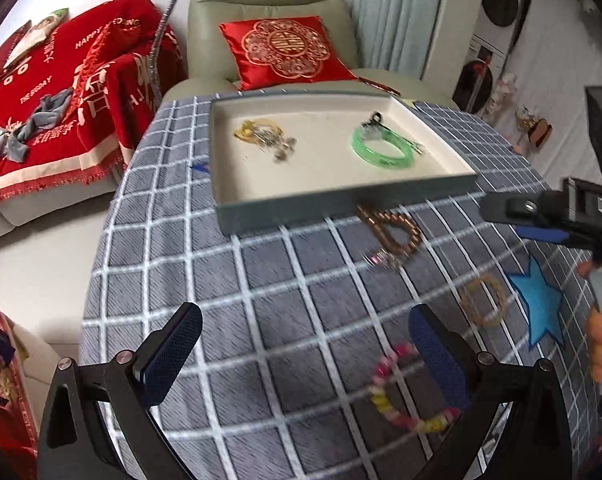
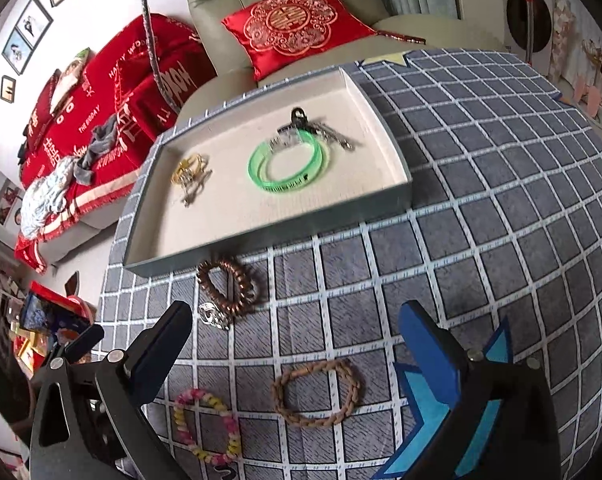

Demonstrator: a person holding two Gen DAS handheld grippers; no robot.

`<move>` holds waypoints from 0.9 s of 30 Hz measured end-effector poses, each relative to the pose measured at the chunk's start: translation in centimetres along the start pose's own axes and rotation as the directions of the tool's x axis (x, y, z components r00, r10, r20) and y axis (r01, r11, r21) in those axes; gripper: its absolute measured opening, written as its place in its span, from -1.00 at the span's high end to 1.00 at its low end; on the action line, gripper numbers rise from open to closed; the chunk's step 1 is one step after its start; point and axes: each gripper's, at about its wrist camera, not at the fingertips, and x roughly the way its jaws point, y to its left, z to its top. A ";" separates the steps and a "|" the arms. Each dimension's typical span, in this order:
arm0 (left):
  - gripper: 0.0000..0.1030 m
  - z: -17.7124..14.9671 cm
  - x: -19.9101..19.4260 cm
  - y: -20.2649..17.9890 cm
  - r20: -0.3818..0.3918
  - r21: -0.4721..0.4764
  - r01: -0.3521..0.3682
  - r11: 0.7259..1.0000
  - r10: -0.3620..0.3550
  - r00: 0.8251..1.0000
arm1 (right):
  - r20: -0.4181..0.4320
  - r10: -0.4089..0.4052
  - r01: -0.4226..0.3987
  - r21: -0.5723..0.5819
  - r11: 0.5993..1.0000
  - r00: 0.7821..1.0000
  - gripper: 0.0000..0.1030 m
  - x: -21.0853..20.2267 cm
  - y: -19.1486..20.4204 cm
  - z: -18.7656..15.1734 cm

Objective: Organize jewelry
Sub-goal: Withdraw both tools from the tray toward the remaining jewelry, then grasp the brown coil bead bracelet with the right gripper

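We see the bench (image 2: 481, 208) with checked cloth filling both frames. Tray (image 2: 261, 246) sits upper centre, already holding a green bangle (image 2: 287, 170), a gold piece (image 2: 189, 170) and some metal bits we can't identify. Judged about half done: still out on the cloth are the brown bead bracelet (image 2: 229, 284) just below the tray, braided bracelet (image 2: 317, 394), pastel bracelet (image 2: 207, 426) and a small silver ring (image 2: 213, 316). Left tongs (image 1: 305, 354) spread wide, empty, near the pastel bracelet. Right tongs (image 2: 297, 346) spread wide, empty, above the braided bracelet. Left view is motion-blurred; pastel bracelet partly hidden there.
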 end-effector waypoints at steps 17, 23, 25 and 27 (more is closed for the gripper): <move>-1.00 -3.2 0.5 -1.8 -0.067 0.000 -0.030 1.000 0.030 0.997 | -0.061 -0.021 0.020 -0.006 1.000 0.998 -0.99 1.1 -0.8 -3.0; -1.00 -3.5 1.4 -2.1 -0.090 -0.005 -0.038 0.999 0.037 0.995 | -0.057 -0.032 0.030 -0.040 0.999 0.998 -0.99 1.7 0.2 -2.3; -1.00 -3.5 1.5 -2.2 -0.093 -0.008 -0.040 0.999 0.039 0.995 | -0.057 -0.034 0.031 -0.049 0.998 0.998 -0.99 2.0 0.6 -1.9; -1.00 -3.6 1.6 -2.1 -0.096 -0.009 -0.043 0.999 0.042 0.994 | -0.060 -0.035 0.032 -0.051 0.998 0.998 -0.99 2.4 0.8 -1.6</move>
